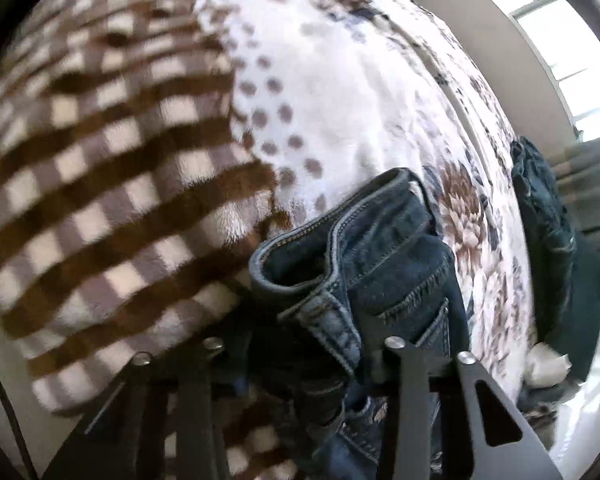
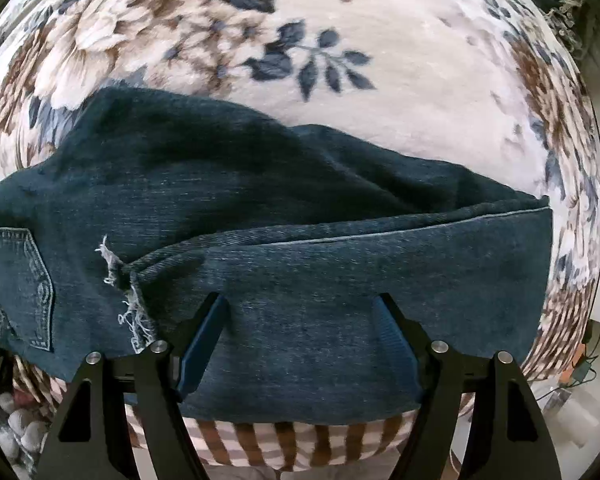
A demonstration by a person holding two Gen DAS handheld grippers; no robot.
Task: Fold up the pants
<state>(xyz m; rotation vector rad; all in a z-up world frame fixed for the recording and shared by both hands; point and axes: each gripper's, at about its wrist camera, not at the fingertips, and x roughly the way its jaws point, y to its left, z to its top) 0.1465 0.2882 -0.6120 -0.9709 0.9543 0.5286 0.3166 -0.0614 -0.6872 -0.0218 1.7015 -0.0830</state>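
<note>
Dark blue denim pants lie on a plush blanket. In the left wrist view my left gripper (image 1: 300, 344) is shut on the pants' waistband (image 1: 340, 264), which bunches up between the fingers; the fingertips are hidden by the denim. In the right wrist view my right gripper (image 2: 300, 308) is open, with its blue-padded fingers (image 2: 204, 336) spread over the pants' leg (image 2: 320, 280). The leg lies folded flat, with a frayed tear (image 2: 128, 292) and a back pocket (image 2: 24, 280) at the left.
The blanket has a brown checked part (image 1: 100, 160) and a white floral part (image 2: 380, 80). Another dark garment (image 1: 548, 240) lies at the blanket's far edge in the left wrist view. A bright window (image 1: 560, 40) is beyond. The floor (image 2: 572, 400) with cables shows at the lower right.
</note>
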